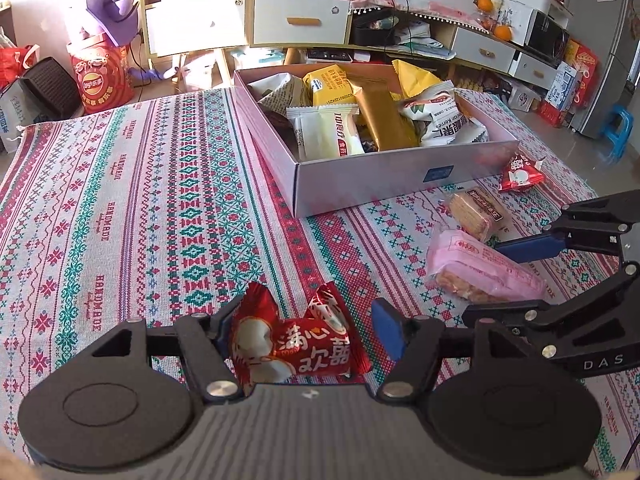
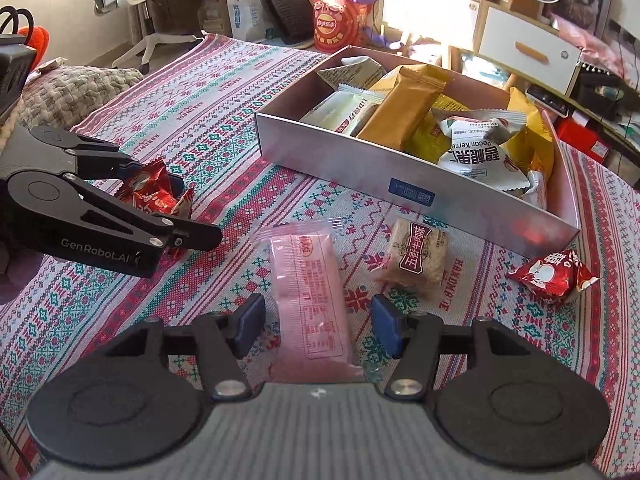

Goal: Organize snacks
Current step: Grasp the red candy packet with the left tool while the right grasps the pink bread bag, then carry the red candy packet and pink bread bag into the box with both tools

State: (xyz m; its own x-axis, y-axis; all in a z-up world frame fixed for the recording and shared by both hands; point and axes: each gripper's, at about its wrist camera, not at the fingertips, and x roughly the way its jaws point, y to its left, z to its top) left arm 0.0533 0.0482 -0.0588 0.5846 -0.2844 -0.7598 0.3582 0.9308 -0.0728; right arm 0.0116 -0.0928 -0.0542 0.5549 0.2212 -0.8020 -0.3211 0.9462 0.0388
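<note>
**Two packets lined up, both slippery**

The left tool [image 1: 308,334] has a crinkly red foil snack packet [image 1: 292,344] between its blue pads: the left pad looks pressed against the wrapper, the right pad stands just clear, so it's partly open and I can't tell if it has a real grip. The right tool [image 2: 316,326] is wide open around the near end of a long pink plastic-wrapped wafer packet [image 2: 310,300] lying flat on the desk, neither pad touching.

What could go wrong, as I see it: the foil is puffy and twisted at the ends, so a pinch could catch only loose wrapper and the packet slides out on the way up. The pink wrapper is smooth and floppy, so grabbing one end may let it droop or slip.

A small clear-wrapped brown biscuit square [image 2: 416,256] sits just right of the pink one, easy to nudge. A second red foil packet [image 2: 554,276] lies far right. Beyond is the open pale cardboard box [image 2: 360,164], already heaped with crinkly bags, so drops could bounce off. Underneath, a woven patterned tablecloth [image 1: 120,200].
</note>
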